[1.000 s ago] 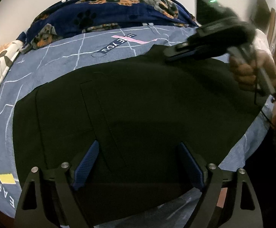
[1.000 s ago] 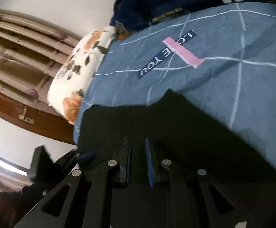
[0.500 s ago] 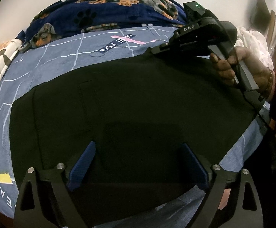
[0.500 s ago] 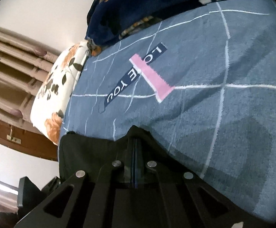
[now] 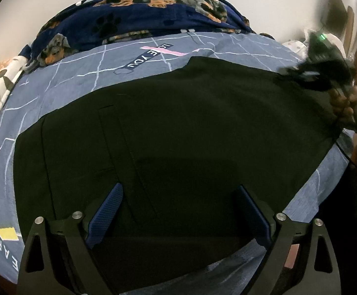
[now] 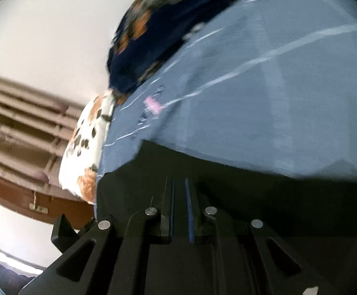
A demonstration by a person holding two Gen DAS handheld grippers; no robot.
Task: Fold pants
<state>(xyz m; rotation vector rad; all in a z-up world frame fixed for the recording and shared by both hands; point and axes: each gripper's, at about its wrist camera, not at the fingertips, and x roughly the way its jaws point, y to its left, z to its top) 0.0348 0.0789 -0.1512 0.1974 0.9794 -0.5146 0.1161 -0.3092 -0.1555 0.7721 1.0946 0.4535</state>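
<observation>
Pants [image 5: 178, 132]: black, spread flat on the blue bedsheet [image 5: 85, 73], long axis running left to right across the left wrist view. Left gripper [image 5: 178, 216]: directly above the near edge, fingers [image 5: 107, 209] wide apart, nothing between them, cloth just ahead and below. Right gripper [image 6: 179, 209]: at the far right end, jaws just parted to a narrow slit, no cloth visibly pinched. Left nearer; judged best placed for the near edge.
</observation>
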